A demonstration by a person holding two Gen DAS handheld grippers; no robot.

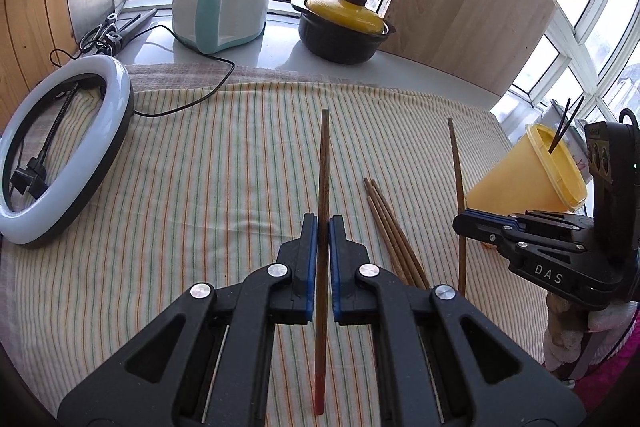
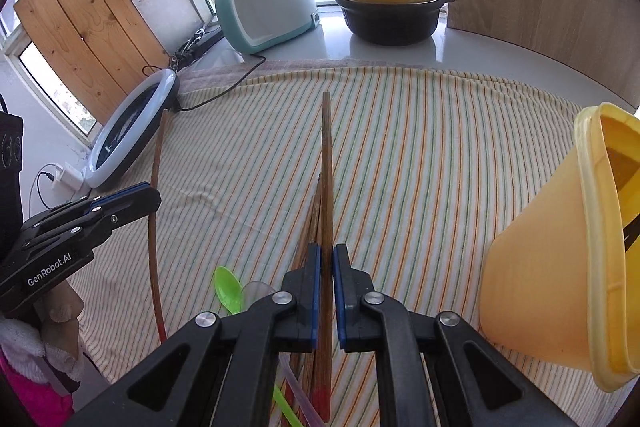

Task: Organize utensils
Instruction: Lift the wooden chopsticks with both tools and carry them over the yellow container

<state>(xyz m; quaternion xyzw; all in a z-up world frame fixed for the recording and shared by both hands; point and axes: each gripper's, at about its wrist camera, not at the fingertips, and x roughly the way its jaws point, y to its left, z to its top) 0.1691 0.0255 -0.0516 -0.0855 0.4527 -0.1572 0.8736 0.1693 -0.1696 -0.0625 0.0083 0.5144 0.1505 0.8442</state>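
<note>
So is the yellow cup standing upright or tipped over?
Upright: the yellow cup stands on its narrow base on the striped cloth, rim up, with dark chopsticks sticking out.

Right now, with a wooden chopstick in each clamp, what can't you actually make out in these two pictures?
- Inside of the tall yellow plastic cup: right view, its own wall hides the contents; the frame edge cuts its rim.
- Green plastic spoon: right view, handle hidden behind the right gripper.
- Loose brown chopsticks on the striped cloth: left view, lower ends hidden behind the left gripper, count unclear.
</note>
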